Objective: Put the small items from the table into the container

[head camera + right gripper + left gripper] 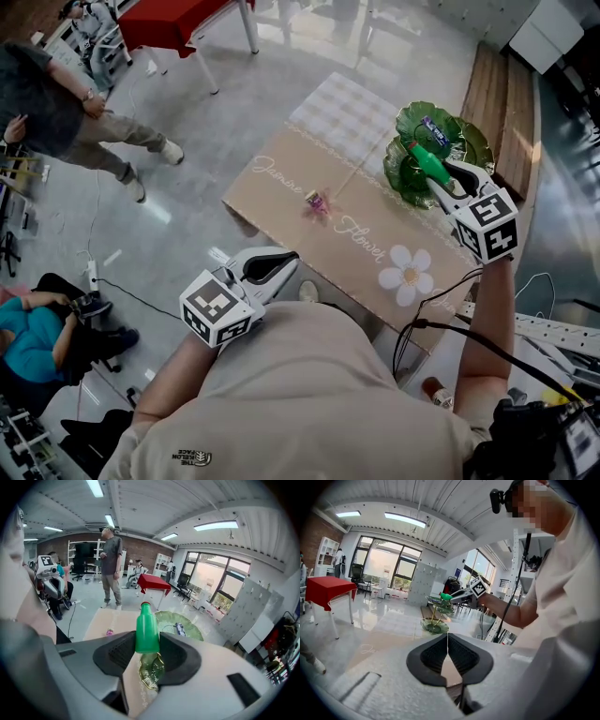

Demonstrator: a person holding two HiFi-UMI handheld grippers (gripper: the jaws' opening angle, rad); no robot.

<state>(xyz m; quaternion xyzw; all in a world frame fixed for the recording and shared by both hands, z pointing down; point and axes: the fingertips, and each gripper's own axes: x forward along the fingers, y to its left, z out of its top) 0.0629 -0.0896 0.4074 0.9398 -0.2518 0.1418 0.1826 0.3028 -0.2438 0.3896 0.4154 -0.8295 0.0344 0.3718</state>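
Tan cloth [375, 248] with one printed daisy covers the table. Scalloped green glass tiered stand [473, 141], upper right, carries one blue packet [434, 129]. Right gripper [442, 178] pinches one smooth green plastic bottle [427, 159] over it. One small pink item [317, 200] lies mid-cloth. Left gripper [277, 266], lower left: jaws pressed together, empty.

Cloth-covered table [281, 183]: small pink item [317, 201] near centre; green tiered stand [403, 178] at far right end.

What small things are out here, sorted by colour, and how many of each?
Green: 1, the bottle held in the right claw
Pink: 1, the pink item on the tablecloth
Blue: 1, the blue item on the green dish stand
Total: 3
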